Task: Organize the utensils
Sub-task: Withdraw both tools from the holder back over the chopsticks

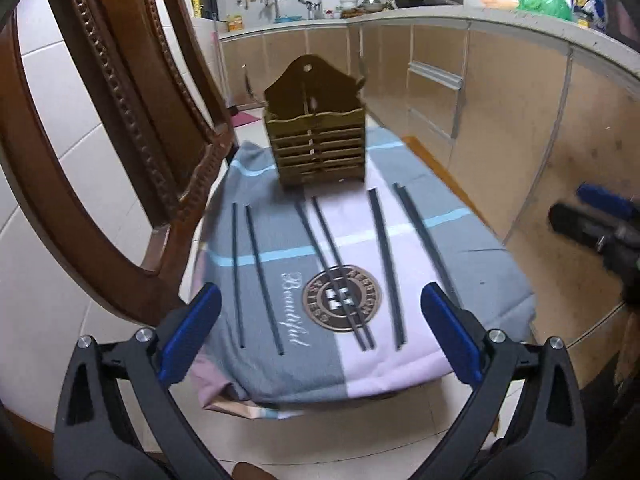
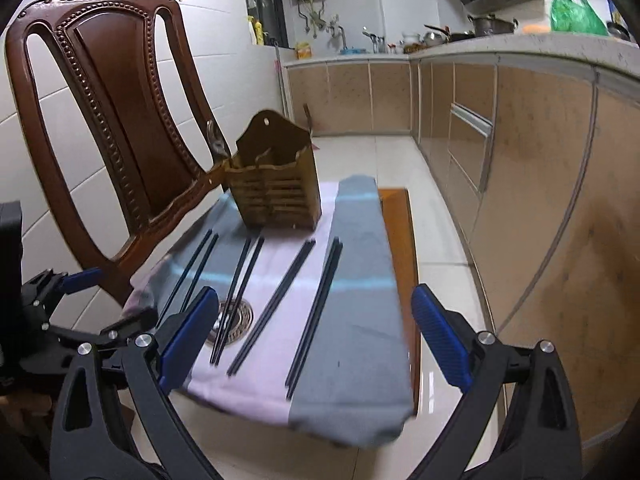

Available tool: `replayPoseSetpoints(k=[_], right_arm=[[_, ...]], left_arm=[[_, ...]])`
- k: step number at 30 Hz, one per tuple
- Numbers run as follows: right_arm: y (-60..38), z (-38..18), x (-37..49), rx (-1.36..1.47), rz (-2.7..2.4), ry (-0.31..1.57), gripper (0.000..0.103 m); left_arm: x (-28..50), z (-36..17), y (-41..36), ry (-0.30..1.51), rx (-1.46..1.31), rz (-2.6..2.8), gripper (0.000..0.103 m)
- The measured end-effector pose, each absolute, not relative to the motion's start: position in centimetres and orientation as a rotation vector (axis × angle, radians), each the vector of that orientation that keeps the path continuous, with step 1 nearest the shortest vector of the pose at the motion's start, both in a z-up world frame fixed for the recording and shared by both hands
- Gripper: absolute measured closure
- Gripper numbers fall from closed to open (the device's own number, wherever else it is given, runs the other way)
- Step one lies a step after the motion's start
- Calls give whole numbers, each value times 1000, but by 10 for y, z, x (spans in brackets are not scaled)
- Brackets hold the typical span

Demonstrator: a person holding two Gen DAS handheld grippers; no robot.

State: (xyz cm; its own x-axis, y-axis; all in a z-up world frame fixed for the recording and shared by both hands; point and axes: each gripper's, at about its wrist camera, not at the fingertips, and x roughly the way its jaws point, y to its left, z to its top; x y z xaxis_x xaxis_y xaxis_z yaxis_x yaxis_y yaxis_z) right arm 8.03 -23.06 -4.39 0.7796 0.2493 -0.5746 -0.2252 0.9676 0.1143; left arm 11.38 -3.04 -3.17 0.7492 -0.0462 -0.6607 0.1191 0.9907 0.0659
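Several black chopsticks (image 1: pixel 261 268) (image 2: pixel 273 304) lie in loose pairs on a grey, pink and blue cloth (image 1: pixel 460 248) (image 2: pixel 360 320) over a small table. Behind them stands a slatted wooden utensil holder (image 1: pixel 316 140) (image 2: pixel 276 184), upright, with a spoon handle sticking out at its side. My left gripper (image 1: pixel 322 334) (image 2: pixel 108 300) is open, hovering over the near ends of the chopsticks with nothing between its blue pads (image 1: pixel 196 336). My right gripper (image 2: pixel 316 334) is open over the right-hand pairs and holds nothing. In the left wrist view it is a blur at the right edge (image 1: pixel 592 220).
A carved brown wooden chair (image 1: pixel 100 120) (image 2: pixel 120 100) stands close against the table's left side. Beige kitchen cabinets (image 1: pixel 500 100) (image 2: pixel 540 160) with a cluttered counter run along the right and back. The table's bare orange edge (image 2: pixel 400 220) shows past the cloth, above a tiled floor.
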Motion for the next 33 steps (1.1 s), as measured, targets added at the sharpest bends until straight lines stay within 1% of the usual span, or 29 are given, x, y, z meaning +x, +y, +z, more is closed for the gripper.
replayPoseSetpoints(k=[3, 9, 33], right_arm=[[-230, -42, 78, 33, 253, 622, 8], [-229, -40, 81, 38, 253, 614, 8], [-225, -43, 85, 26, 264, 620, 8]], left_arm=[[115, -25, -29, 697, 99, -71, 5], [121, -22, -23, 721, 28, -63, 5], [127, -29, -20, 753, -4, -65, 5]])
